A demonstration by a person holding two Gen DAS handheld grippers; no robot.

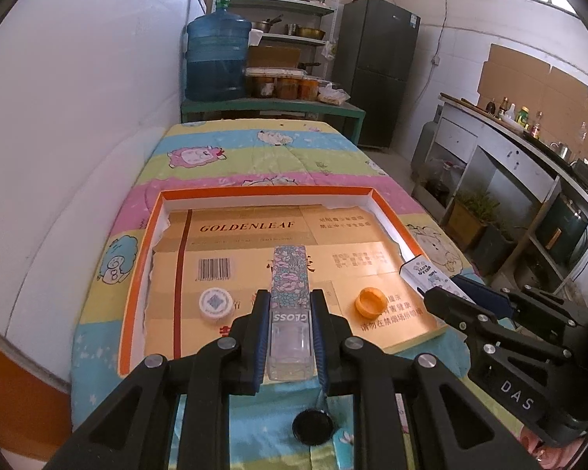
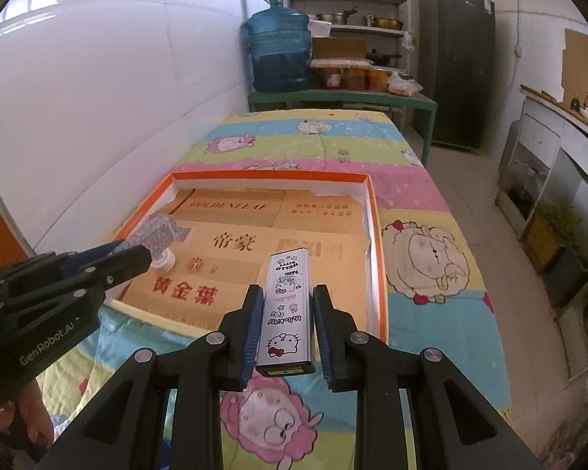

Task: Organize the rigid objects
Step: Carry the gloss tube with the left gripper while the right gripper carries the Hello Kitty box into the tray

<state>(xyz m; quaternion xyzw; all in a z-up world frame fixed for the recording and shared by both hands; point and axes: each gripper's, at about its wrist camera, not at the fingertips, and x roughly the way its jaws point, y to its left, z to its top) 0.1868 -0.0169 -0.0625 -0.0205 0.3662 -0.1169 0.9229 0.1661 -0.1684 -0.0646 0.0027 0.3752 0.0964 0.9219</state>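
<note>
My left gripper (image 1: 289, 305) is shut on a floral "GLOSS" box (image 1: 289, 282) with a clear end, held over the near part of the orange-rimmed tray (image 1: 137, 258). A white cap (image 1: 215, 304) and an orange cap (image 1: 369, 302) lie on the cardboard in the tray. My right gripper (image 2: 287, 301) is shut on a silver Hello Kitty box (image 2: 286, 309), held above the tray's near right part (image 2: 376, 235). The right gripper and its box also show in the left wrist view (image 1: 425, 274); the left gripper and the floral box show in the right wrist view (image 2: 156, 235).
The tray sits on a table with a cartoon-print quilt (image 1: 254, 156). A black lid (image 1: 313, 427) lies on the quilt under my left gripper. A white wall (image 1: 78, 117) runs along the left. A water jug (image 1: 215, 58), shelves and fridge (image 1: 376, 74) stand behind.
</note>
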